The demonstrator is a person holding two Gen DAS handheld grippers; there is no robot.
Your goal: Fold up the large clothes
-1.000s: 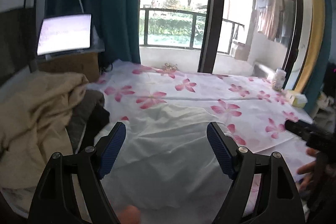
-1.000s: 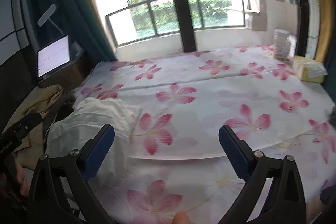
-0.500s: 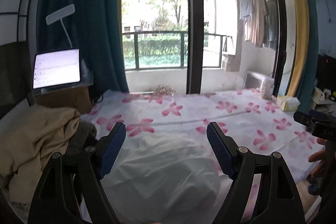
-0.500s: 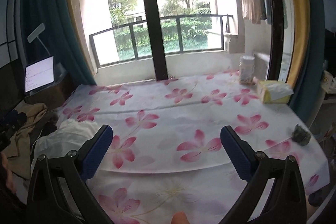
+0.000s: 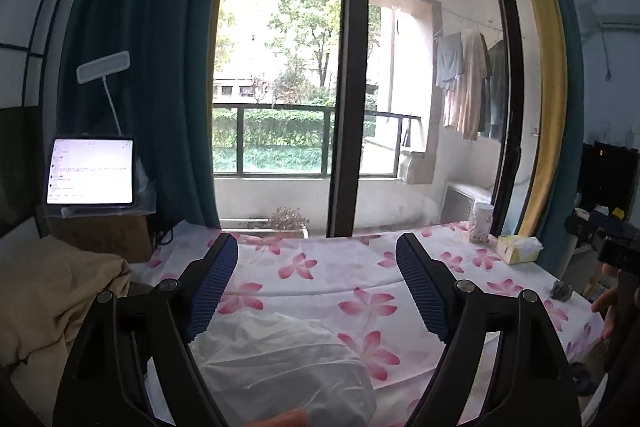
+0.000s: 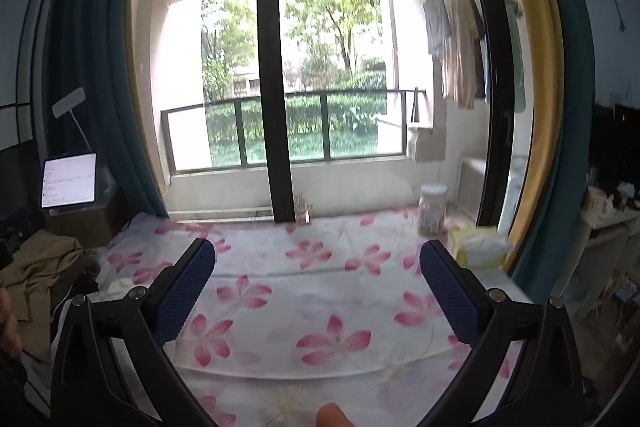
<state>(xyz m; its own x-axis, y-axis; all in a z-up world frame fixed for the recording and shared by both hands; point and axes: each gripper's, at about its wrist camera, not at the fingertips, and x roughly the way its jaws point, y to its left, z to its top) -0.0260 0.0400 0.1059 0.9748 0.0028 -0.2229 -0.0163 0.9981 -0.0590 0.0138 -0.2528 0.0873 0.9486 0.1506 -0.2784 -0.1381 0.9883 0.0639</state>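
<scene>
A white garment (image 5: 280, 359) lies in a soft, rumpled mound on the flower-print sheet (image 5: 360, 291), at about 6 o'clock in the left wrist view, just under the left gripper (image 5: 316, 287). It has no flat panels or squared edges that I can make out, so it does not look folded; whether it is waiting to be spread or has been bundled aside, the pictures do not settle. At 8 o'clock a tan garment (image 5: 48, 299) sits heaped at the sheet's edge, also unfolded, with darker cloth beside it.

The left gripper hangs above the white garment with its jaws spread wide and nothing between them. The right gripper (image 6: 318, 291) is likewise wide apart and empty, raised over a bare stretch of sheet with the white garment only a sliver at 9 o'clock (image 6: 120, 285).

Judging by this, both garments lack tidy folds and neither tool has cloth in hand.
</scene>
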